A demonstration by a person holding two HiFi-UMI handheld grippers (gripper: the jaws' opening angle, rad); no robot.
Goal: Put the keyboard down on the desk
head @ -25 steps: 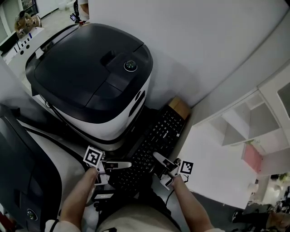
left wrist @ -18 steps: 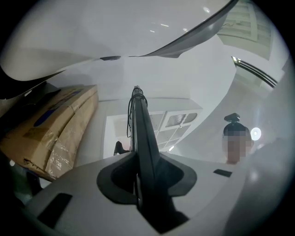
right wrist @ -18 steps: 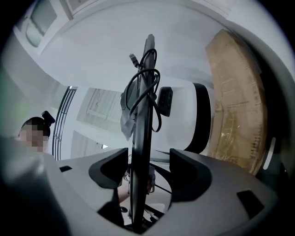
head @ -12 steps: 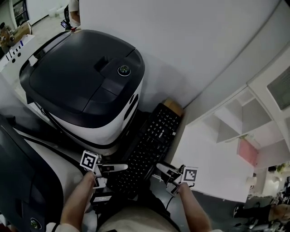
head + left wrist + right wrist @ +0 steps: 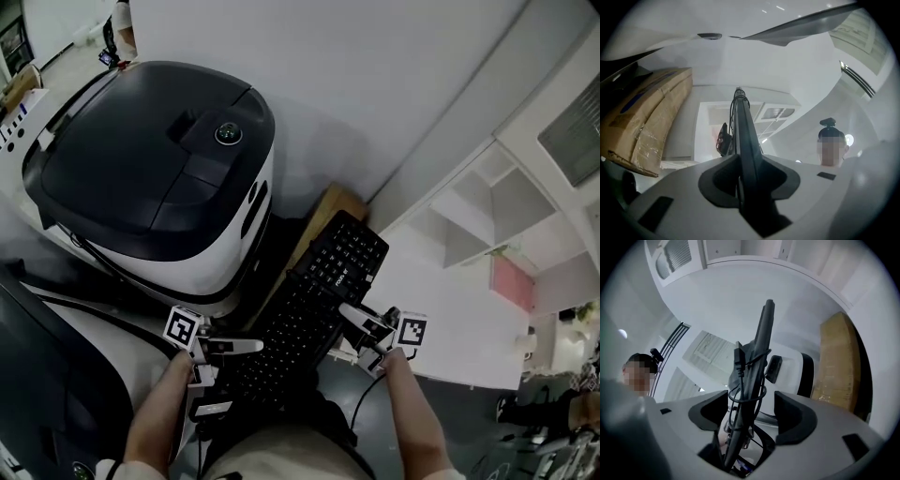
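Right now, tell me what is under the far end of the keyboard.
A brown cardboard box shows from beneath the far end of the keyboard, beside the black-and-white machine. How far the box runs under it, and anything else below, is covered by the keyboard.

The left gripper [image 5: 246, 346] and the right gripper [image 5: 349, 314] are pale grey with long thin jaws. Each has a white cube [image 5: 186, 327] with a black square marker. The jaw pads [image 5: 794, 420] are dark and curved. The arms are bare, and the clothes [image 5: 281, 459] are light-coloured
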